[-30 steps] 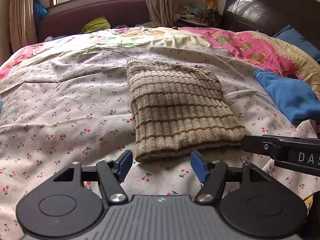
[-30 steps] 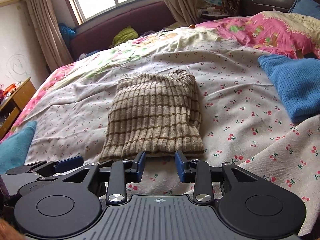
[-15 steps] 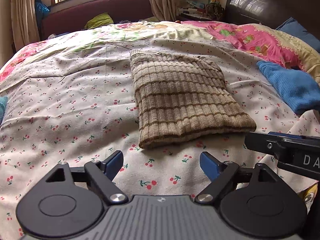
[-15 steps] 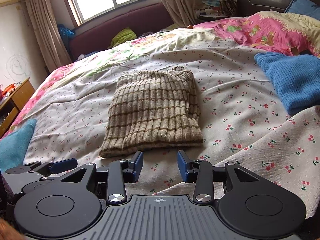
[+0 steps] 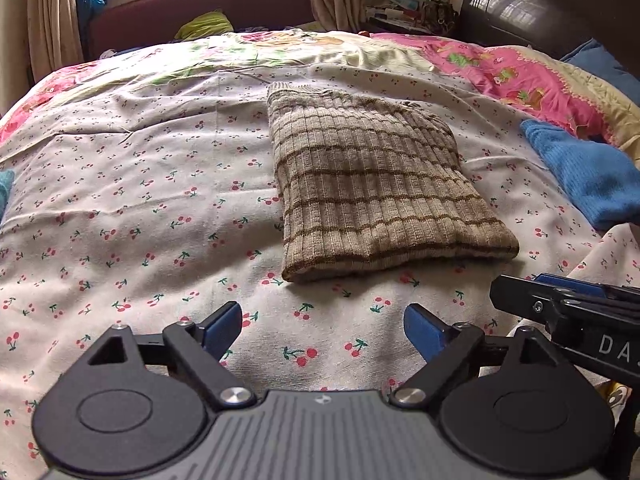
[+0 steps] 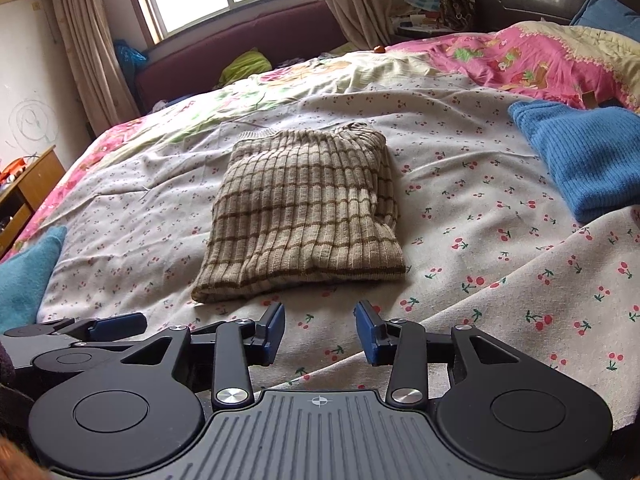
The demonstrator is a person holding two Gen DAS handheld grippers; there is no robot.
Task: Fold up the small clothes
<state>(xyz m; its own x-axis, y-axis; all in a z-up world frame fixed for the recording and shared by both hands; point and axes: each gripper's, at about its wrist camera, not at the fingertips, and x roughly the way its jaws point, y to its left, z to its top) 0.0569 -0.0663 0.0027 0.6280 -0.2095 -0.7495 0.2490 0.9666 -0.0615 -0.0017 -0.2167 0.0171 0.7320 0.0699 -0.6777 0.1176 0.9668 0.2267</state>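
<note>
A beige ribbed sweater with brown stripes (image 5: 372,188) lies folded into a rectangle on the cherry-print bedsheet (image 5: 140,220); it also shows in the right wrist view (image 6: 304,212). My left gripper (image 5: 322,330) is open and empty, a short way back from the sweater's near edge. My right gripper (image 6: 320,334) is open and empty, also just short of that near edge. The right gripper's side shows in the left wrist view (image 5: 568,308), and the left gripper's side shows in the right wrist view (image 6: 92,328).
A blue knit garment (image 6: 584,156) lies on the right of the bed. A pink floral quilt (image 6: 532,56) is bunched at the far right by the dark headboard (image 5: 540,4). A teal cloth (image 6: 24,276) lies at the left. A wooden cabinet (image 6: 28,196) stands left of the bed.
Both grippers have pulled back from the folded sweater and opened wider. The sweater has stayed in place.
</note>
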